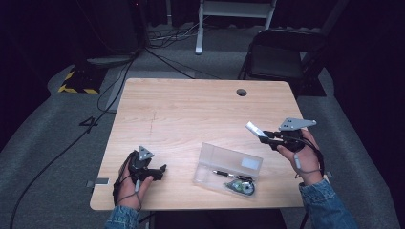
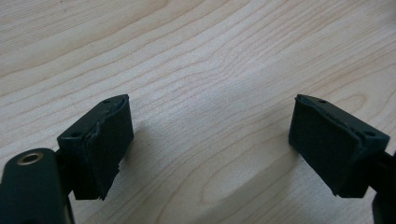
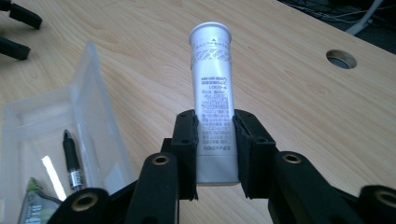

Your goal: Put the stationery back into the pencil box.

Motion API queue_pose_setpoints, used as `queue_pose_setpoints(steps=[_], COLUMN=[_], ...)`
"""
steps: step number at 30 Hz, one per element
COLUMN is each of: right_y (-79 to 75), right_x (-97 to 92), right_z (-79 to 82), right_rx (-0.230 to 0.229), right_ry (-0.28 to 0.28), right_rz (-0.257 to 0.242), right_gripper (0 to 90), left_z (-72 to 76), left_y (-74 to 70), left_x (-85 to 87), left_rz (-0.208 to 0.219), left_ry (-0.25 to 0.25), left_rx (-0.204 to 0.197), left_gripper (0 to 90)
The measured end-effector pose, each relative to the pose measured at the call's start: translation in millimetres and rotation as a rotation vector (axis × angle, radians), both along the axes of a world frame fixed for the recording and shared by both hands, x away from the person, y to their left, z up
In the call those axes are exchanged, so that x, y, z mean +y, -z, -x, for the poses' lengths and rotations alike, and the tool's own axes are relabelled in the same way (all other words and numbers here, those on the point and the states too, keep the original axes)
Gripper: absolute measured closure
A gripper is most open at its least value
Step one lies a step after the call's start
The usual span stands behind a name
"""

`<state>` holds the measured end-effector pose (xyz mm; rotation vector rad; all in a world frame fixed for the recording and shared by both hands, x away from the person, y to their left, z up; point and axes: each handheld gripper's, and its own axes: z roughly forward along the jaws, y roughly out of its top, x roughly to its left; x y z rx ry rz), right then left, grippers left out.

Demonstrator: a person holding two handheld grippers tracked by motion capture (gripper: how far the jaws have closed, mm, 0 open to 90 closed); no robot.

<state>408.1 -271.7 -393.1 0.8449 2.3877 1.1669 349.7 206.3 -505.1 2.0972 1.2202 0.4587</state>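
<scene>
Right tongs [image 3: 215, 154] pinch the tube [image 3: 212, 93] above open tabletop [image 1: 191, 109]; left tongs [image 2: 210, 144] spread

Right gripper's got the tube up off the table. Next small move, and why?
Probably carry the tube left and down toward the open clear case. The right gripper is shut on it and holds it above the table, beside the case, which already holds a pen and a small packet. The left gripper rests open, apart.

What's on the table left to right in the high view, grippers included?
Left hand-held gripper, open on the bare table → clear plastic case holding a pen → right hand-held gripper, gripping a white tube.
</scene>
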Motion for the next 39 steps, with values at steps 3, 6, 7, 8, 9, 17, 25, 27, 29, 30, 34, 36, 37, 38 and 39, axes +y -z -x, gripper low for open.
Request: queue_pose_setpoints(steps=[3,6,7,8,9,17,25,27,29,30,34,36,37,38,39], right_y=[-3.7,-6.3,-6.8,-7.4,-7.9,-11.2,-12.3,-12.0,-11.6,-11.4,-10.2,-8.9,-8.3,-7.5,-6.9], right_x=[4.3,8.0,9.4,10.5,11.7,21.4,31.1,34.7,39.0,40.5,47.6,51.5,53.3,55.1,56.6], right_z=[3.8,7.1,8.1,9.0,9.9,16.9,23.1,25.1,27.5,28.4,32.7,34.8,35.8,36.7,37.5], right_rx=[-0.003,-0.003,-0.002,-0.004,-0.003,0.0,0.017,0.029,0.029,0.028,0.034,0.039,0.043,0.045,0.05], right_ry=[-0.021,-0.039,-0.044,-0.05,-0.055,-0.101,-0.16,-0.189,-0.213,-0.223,-0.261,-0.282,-0.291,-0.3,-0.307], right_rz=[-0.001,0.0,-0.003,-0.001,-0.001,0.003,0.008,0.009,0.02,0.022,0.033,0.042,0.047,0.049,0.05], right_gripper=[71.9,71.9,71.9,71.9,71.9,71.9,71.9,71.9,71.9,71.9,71.9,71.9,71.9,71.9,71.9], left_z=[0.0,-0.1,-0.2,-0.3,-0.3,-0.3,-0.6,-0.7,-0.9,-1.0,-1.8,-2.2,-2.4,-2.6,-2.8], left_y=[0.0,0.0,0.0,0.0,0.0,0.0,-0.1,-0.3,-0.1,-0.1,-0.2,-0.2,0.0,-0.1,-0.3], left_x=[0.0,-0.1,-0.1,0.0,-0.1,0.0,0.2,0.2,0.1,0.1,-0.1,-0.3,-0.6,-0.6,-0.4], left_rz=[0.0,0.001,0.001,0.0,0.0,0.0,-0.003,-0.003,-0.002,-0.002,-0.002,-0.002,0.001,0.0,-0.005], left_ry=[0.0,0.0,0.001,0.002,0.001,0.002,0.007,0.008,0.009,0.009,0.014,0.014,0.012,0.013,0.015], left_rx=[0.0,0.001,0.0,0.0,0.0,0.0,0.0,0.003,0.0,0.0,0.001,0.002,0.002,0.002,0.0], left_gripper=[14.2,14.2,14.2,14.2,14.2,14.2,14.1,14.1,14.1,14.1,14.0,14.0,14.0,14.0,14.0])
